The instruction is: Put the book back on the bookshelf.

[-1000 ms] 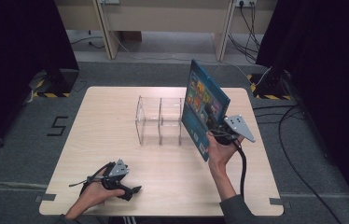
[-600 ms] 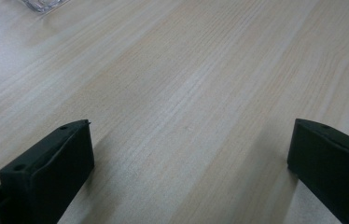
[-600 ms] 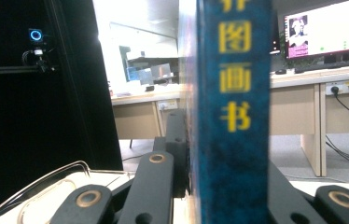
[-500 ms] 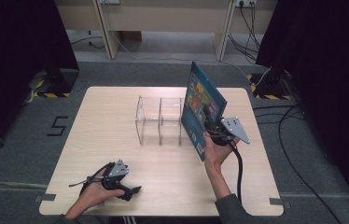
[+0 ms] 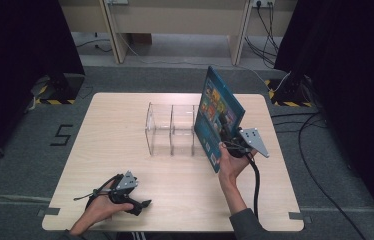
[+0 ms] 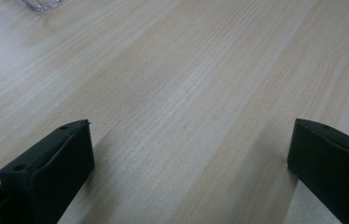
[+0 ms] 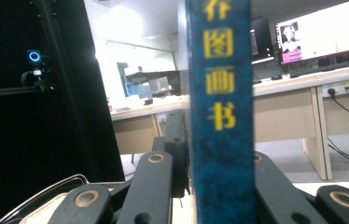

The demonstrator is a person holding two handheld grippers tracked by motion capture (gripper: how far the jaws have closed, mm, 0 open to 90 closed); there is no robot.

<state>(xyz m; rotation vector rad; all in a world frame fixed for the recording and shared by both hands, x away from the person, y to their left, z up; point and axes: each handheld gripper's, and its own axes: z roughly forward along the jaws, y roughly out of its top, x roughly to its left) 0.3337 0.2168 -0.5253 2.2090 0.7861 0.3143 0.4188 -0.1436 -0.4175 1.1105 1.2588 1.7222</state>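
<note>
The high view is evenly lit from above: the pale wooden surface [image 5: 125, 140] reads bright, while black curtains at both sides sink into near darkness. Shadows there are soft and short. The picture is slightly soft, with fine detail smeared.

In the left gripper view, a broad pale sheen lies across the wood grain, and the black jaws cast dim, diffuse shadows beside themselves.

In the right gripper view, the blue book [image 7: 219, 116] is close and blurred, its yellow characters fuzzy. Ceiling light and a monitor behind it glare white; the left side is black.
</note>
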